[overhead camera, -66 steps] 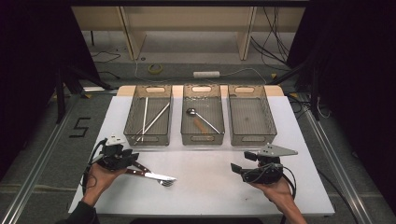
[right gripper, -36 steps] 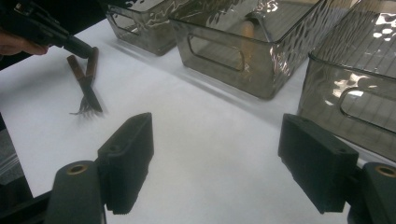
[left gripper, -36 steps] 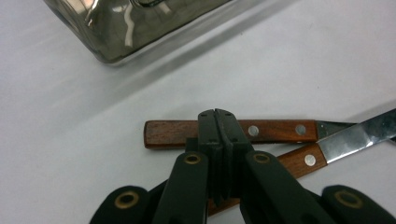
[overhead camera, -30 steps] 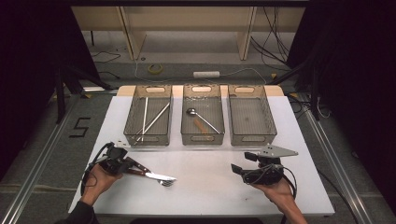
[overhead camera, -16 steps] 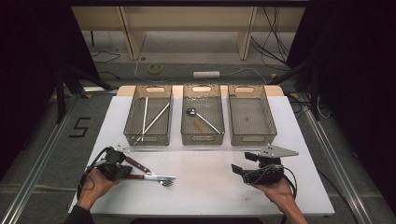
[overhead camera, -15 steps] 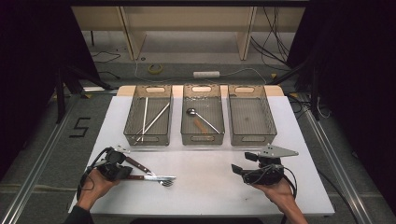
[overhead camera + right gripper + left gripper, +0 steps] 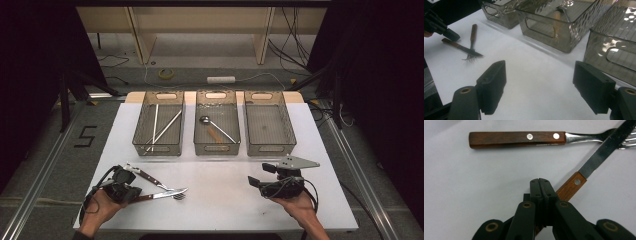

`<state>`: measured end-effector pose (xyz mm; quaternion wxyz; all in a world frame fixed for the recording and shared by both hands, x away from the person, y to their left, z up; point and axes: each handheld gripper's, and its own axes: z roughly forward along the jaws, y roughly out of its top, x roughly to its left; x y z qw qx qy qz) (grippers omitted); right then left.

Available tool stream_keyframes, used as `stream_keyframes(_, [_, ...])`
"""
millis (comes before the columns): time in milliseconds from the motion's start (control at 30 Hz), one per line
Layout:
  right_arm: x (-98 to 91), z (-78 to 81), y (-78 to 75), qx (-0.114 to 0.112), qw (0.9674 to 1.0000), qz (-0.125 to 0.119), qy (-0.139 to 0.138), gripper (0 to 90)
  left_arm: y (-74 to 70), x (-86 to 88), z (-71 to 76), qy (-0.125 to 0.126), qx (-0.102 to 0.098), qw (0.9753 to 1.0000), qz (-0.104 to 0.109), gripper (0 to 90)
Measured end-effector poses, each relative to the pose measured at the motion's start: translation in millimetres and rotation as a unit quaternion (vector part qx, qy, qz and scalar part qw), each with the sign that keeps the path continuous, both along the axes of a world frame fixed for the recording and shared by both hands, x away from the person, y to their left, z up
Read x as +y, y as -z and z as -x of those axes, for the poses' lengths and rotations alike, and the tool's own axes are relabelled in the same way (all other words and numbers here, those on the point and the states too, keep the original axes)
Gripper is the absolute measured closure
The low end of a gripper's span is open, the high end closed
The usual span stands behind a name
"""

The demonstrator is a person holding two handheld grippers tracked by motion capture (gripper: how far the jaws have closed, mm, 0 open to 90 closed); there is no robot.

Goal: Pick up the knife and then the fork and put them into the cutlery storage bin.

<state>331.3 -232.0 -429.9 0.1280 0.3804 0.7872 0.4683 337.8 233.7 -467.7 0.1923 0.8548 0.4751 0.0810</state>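
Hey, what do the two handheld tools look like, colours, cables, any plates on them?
Both are black. The left tool has blocky black jaws with brass-coloured pivot pins and a black cable looping behind it. The right tool carries a grey three-cornered plate on top and trails a black cable too.

High view overhead, facing forward-down; tool views low, close; all share fork [image 7: 159,185], knife [image 7: 167,194].

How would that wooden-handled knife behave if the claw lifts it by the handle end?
The knife looks stiff, so it should not flop. Gripped at the handle end, the long steel blade would probably droop or swing. Its blade lies across the fork, so lifting may nudge the fork. The left claw is shut over the handle, seemingly without gripping it.
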Motion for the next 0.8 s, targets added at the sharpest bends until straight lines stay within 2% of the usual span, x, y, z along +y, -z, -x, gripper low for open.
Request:
stream_keyframes(200, [0.4, -0.2, 0.6, 0.003, 1.0, 0.001, -0.001, 27.7, -1.0, -5.9, 5.4, 0.017, 0.013, 0.9997, -0.011, 88.6])
stream_keyframes(333, [0.5, -0.1, 0.3, 0.002, 1.0, 0.001, -0.001, 27.8, -4.3, -4.4, 4.9, 0.02, 0.006, 0.9998, -0.004, 86.6])
stream_keyframes(400, [0.3, -0.4, 0.4, 0.003, 1.0, 0.0, -0.001, 27.8, -7.4, -2.6, 5.3, 0.03, -0.001, 0.9995, 0.004, 83.4])
stream_keyframes(500, [0.1, -0.2, 0.1, 0.002, 1.0, 0.0, -0.001, 27.8, -10.5, -0.4, 6.6, 0.045, -0.007, 0.9989, 0.011, 74.0])
stream_keyframes(567, [0.1, -0.2, 0.0, 0.002, 1.0, -0.001, -0.001, 27.8, -12.6, -0.6, 8.6, 0.055, -0.018, 0.9982, 0.013, 65.2])
stream_keyframes(667, [0.3, -0.4, 0.1, 0.003, 1.0, -0.001, -0.002, 27.8, -15.6, -1.8, 11.3, 0.084, -0.011, 0.9964, 0.003, 53.2])
stream_keyframes(700, [0.4, -0.4, 0.2, 0.003, 1.0, -0.001, -0.002, 27.8, -16.0, -2.8, 12.4, 0.086, -0.013, 0.9962, -0.001, 49.8])
stream_keyframes(800, [0.7, -0.5, 0.3, 0.003, 1.0, -0.001, -0.003, 27.8, -16.5, -5.7, 13.9, 0.098, -0.001, 0.9951, -0.01, 41.8])
